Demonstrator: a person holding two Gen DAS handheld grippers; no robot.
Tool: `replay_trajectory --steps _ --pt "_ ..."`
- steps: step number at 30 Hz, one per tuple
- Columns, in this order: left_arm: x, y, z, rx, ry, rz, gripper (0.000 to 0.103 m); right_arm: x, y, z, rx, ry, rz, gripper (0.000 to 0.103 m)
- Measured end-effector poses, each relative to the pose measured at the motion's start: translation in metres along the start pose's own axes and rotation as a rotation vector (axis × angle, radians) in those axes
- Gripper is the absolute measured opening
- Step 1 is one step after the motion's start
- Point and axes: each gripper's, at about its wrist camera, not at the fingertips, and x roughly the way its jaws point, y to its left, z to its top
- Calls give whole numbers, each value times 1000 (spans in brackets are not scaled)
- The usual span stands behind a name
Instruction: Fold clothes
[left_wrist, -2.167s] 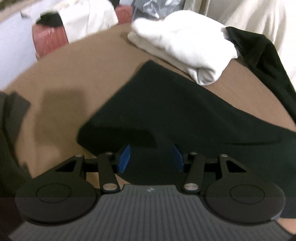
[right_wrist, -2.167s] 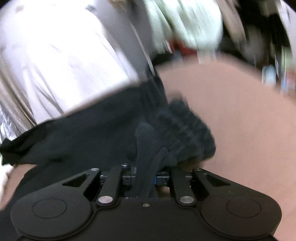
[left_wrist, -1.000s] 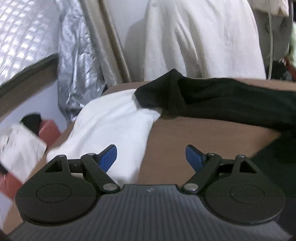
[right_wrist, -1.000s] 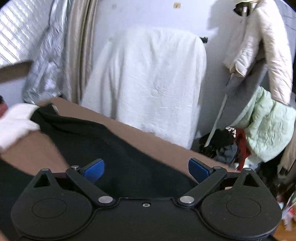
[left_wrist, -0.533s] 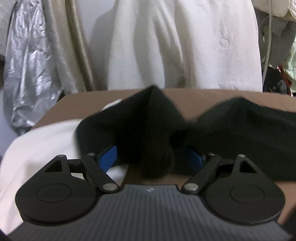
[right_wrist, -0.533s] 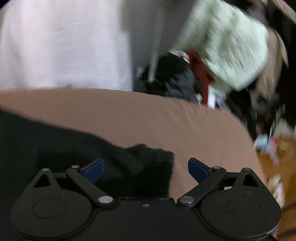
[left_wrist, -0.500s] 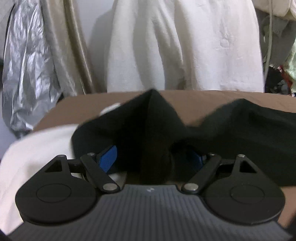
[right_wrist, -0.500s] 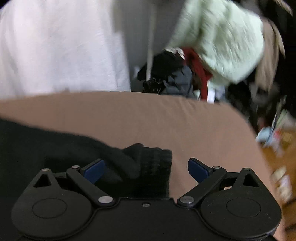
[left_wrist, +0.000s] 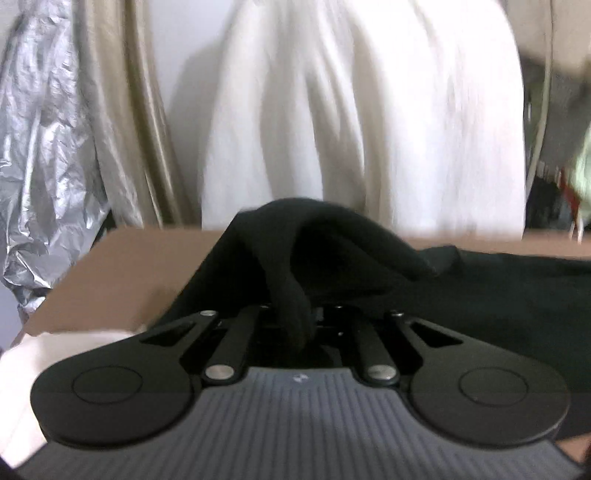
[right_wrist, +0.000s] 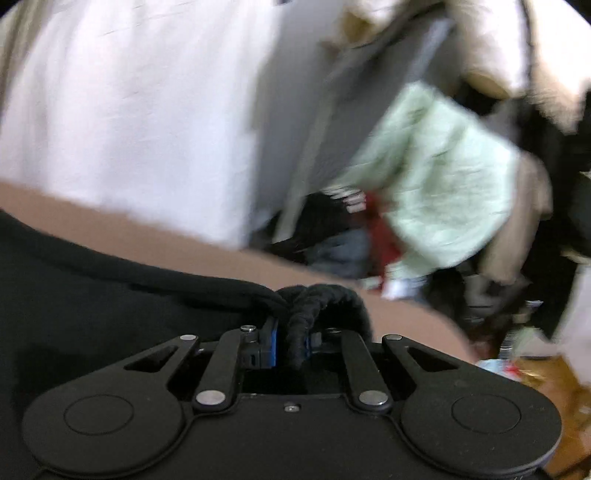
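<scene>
two claws — left claw (left_wrist: 295, 314) and right claw (right_wrist: 291, 343) just clenched on one black garment (left_wrist: 480, 295).

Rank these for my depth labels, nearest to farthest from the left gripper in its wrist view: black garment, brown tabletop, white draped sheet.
1. Black garment, pinched in the left gripper.
2. Brown tabletop, beneath, leftward.
3. White draped sheet, behind the table.

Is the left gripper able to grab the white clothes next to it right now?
Probably not. The left gripper has just closed on a bunch of the black garment, so its jaws are full. The white clothes lie at its left, off to the side of the fingers. It would need to let go first.
</scene>
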Motion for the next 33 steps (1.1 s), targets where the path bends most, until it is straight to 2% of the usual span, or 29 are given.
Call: replay_trajectory --steps 2,4,5,6,7,8,9,10,12,15,17,19,20,22,23,25,26,28,30,31,32,33 --pt "2 9 15 -140 28 -8 20 11 -5 0 -37 38 -88 13" --pt "22 16 24 -178 55 124 34 22 -11 0 -72 79 -176 13" --pt "32 20 25 -178 63 167 51 34 -10 -4 -66 143 -196 13" --pt "41 24 26 -173 68 180 56 46 -9 -8 -60 208 -217 17" --pt "47 29 25 -178 83 184 56 57 -8 -12 -54 273 -236 19" --pt "49 34 23 -191 105 179 56 67 -4 -14 -32 343 -233 32" --pt "45 38 20 -200 114 180 56 69 2 -14 -36 376 -263 40" --pt "36 39 16 -172 99 185 56 71 9 -14 -41 406 -294 44" --pt "21 35 10 -62 43 197 56 57 21 -8 -77 370 -337 58" --pt "6 25 2 143 -9 222 59 21 27 6 -80 258 -350 66" --pt "8 24 2 199 0 230 62 -7 30 18 -60 166 -332 71" --pt "16 23 0 181 50 189 63 -32 37 28 -25 94 -271 76" --pt "21 23 -1 165 78 167 63 -38 40 36 -5 68 -207 76" --pt "35 23 -3 141 114 162 63 -49 54 49 15 29 -37 76" --pt "44 22 -3 147 124 178 62 -48 67 51 17 43 80 76" --pt "66 17 -1 236 152 273 40 -47 94 57 20 73 316 77" --pt "77 16 4 284 163 337 2 -46 107 59 22 89 430 78" --pt "96 19 24 341 149 475 1 -28 144 61 32 199 515 77" --pt "93 26 50 266 46 534 5 -10 180 63 41 307 599 77" --pt "87 31 61 206 -8 544 5 -8 191 65 40 313 621 77" --pt "83 37 69 138 -44 526 11 -6 201 67 26 300 634 77" --pt "83 43 73 70 -38 461 29 -5 210 68 13 287 647 77"
